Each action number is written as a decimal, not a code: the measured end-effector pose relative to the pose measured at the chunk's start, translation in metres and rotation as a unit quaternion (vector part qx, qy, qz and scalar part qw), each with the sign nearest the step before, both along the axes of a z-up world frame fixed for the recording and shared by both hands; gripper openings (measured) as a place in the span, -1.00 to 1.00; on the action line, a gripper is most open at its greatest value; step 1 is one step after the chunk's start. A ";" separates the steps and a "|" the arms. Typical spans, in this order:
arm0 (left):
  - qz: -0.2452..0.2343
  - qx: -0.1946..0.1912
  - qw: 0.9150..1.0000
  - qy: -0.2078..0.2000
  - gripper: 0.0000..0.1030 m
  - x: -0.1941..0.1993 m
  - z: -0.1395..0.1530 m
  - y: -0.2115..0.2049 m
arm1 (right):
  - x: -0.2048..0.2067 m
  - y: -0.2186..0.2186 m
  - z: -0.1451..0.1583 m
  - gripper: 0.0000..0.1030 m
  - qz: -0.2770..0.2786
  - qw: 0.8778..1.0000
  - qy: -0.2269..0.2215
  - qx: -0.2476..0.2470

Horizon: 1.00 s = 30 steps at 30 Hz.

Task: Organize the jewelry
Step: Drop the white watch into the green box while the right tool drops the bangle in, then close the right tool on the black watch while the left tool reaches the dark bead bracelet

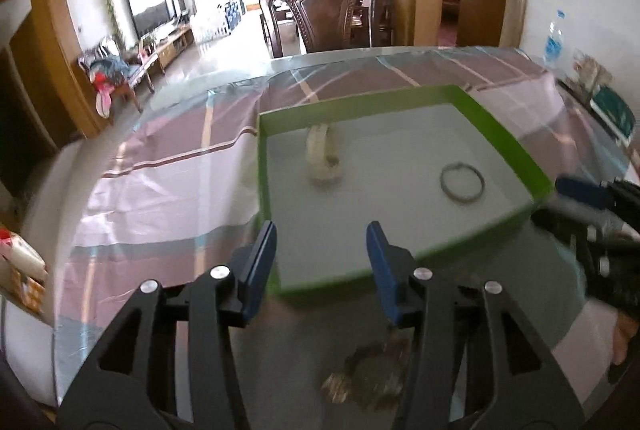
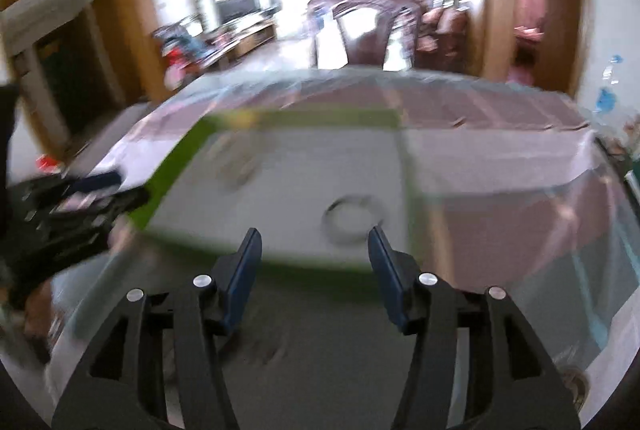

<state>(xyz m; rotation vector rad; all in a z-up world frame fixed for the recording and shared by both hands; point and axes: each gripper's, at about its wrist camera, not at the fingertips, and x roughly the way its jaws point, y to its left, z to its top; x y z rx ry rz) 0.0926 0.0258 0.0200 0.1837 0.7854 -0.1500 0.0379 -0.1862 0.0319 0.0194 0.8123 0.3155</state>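
Note:
A green-rimmed box [image 1: 508, 146] with a white floor sits on the table. Inside lie a cream bracelet [image 1: 322, 158] and a thin metal ring bangle [image 1: 463, 183]. My left gripper [image 1: 322, 242] is open and empty, hovering over the box's near left corner. A brownish beaded piece [image 1: 372, 382] lies blurred on the table under it. The right wrist view is blurred: the box [image 2: 176, 158] and bangle [image 2: 352, 218] show ahead of my open, empty right gripper [image 2: 314, 244]. The right gripper also shows in the left wrist view [image 1: 588, 190].
The table wears a pink plaid cloth [image 1: 168, 166] under clear plastic. A dark wooden chair [image 1: 324, 14] stands at the far edge. A water bottle [image 1: 554, 40] and clutter [image 1: 612, 106] sit at the right edge. A packet [image 1: 20, 262] lies at the left.

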 end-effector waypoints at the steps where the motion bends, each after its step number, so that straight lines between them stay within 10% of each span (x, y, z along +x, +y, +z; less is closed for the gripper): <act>1: 0.000 0.005 1.000 -0.001 -0.09 -0.008 -0.001 0.001 | -0.007 0.007 -0.007 -0.01 0.019 1.000 0.013 0.001; 10: 0.006 0.021 0.999 0.046 0.06 -0.018 -0.027 0.011 | -0.022 0.060 -0.061 -0.01 0.085 0.993 0.076 -0.022; 22: -0.025 0.046 0.993 0.105 0.10 -0.051 -0.076 0.021 | -0.014 -0.003 -0.060 -0.01 -0.052 0.993 0.053 -0.095; 30: -0.050 0.032 0.989 0.136 -0.37 -0.046 -0.088 0.003 | -0.023 -0.005 -0.045 0.02 -0.022 0.999 0.041 -0.028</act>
